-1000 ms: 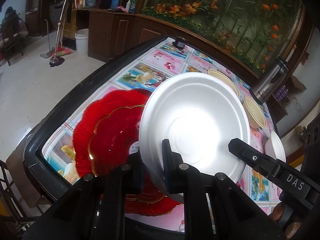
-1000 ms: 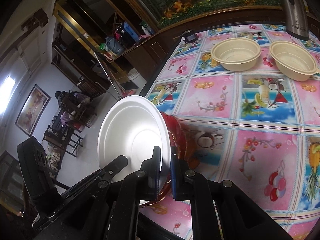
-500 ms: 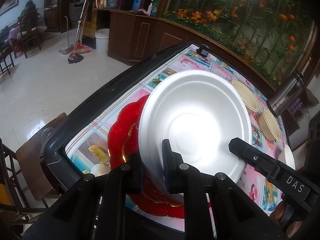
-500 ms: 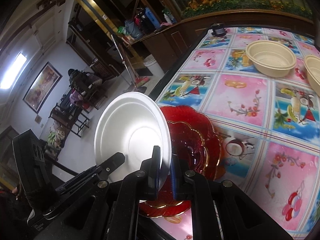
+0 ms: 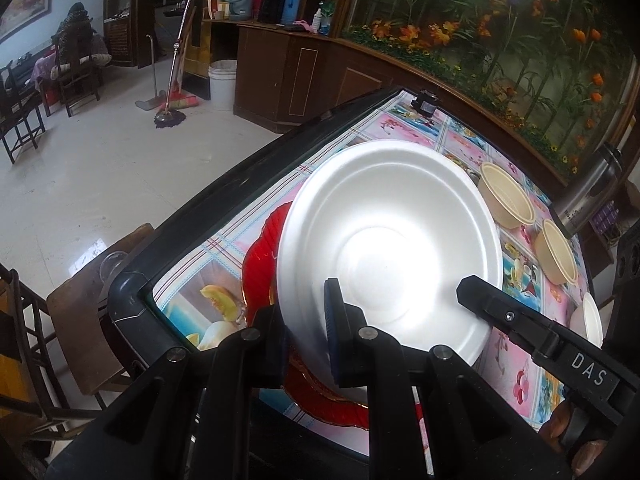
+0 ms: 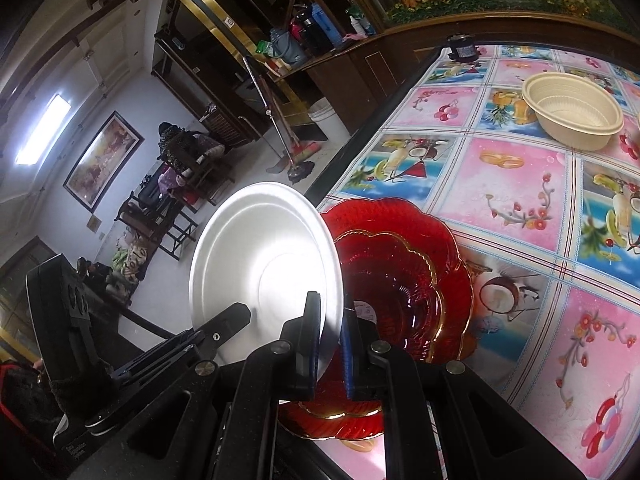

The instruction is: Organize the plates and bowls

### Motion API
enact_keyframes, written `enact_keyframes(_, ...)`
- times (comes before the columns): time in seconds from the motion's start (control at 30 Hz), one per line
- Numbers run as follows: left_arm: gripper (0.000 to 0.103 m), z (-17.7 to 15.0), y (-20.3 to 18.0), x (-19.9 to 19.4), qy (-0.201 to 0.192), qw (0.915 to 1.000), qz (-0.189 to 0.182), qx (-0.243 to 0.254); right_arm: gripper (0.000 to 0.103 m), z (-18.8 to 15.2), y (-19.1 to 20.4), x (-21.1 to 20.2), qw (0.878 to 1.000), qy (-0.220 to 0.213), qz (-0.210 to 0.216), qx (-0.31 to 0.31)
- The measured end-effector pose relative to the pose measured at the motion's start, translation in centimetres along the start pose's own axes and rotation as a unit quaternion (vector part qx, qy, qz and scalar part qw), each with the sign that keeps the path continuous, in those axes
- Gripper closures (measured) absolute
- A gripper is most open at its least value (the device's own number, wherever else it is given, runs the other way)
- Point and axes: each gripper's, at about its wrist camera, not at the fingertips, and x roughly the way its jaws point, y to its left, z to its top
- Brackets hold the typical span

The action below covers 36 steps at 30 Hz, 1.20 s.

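A white foam plate [image 5: 392, 248] is held tilted on edge above two stacked red glass plates [image 6: 404, 280] at the table's near left corner. My left gripper [image 5: 308, 332] is shut on the white plate's near rim. My right gripper [image 6: 332, 336] is shut on the same plate's rim [image 6: 272, 264] from the other side. The red plates show partly under the white plate in the left wrist view [image 5: 260, 264]. Two beige bowls [image 5: 506, 200] [image 5: 558, 256] sit further along the table; one shows in the right wrist view [image 6: 572, 114].
A white bowl [image 5: 592, 322] sits at the table's right edge. A steel thermos [image 5: 588, 192] stands behind the beige bowls. A small black device [image 6: 462, 46] sits at the far table corner. A wooden chair [image 5: 84, 312] stands beside the table's near left corner.
Both grippers, holding the white plate, have drawn back and left, toward the table's near corner. The red plates and bowls now sit further off in view.
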Motion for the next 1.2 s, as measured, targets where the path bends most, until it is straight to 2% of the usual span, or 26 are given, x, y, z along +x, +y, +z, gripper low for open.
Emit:
enact_keyframes(0.27, 0.09, -0.1, -0.5, 0.0, 0.004, 0.9999, -0.008, 0.006, 0.094, -0.1, -0.4, -0.4, 1.0, 0.003, -0.009, 0.005)
enact_keyframes(0.67, 0.09, 0.4, -0.5, 0.6, 0.025, 0.9976, -0.06, 0.023, 0.094, 0.0, 0.0, -1.4, 0.998, 0.001, -0.054, 0.014)
enact_keyframes(1.2, 0.09, -0.4, -0.2, 2.1, 0.057, 0.9959, -0.062, 0.034, 0.094, -1.1, -1.1, -0.1, 0.996, 0.026, -0.076, 0.026)
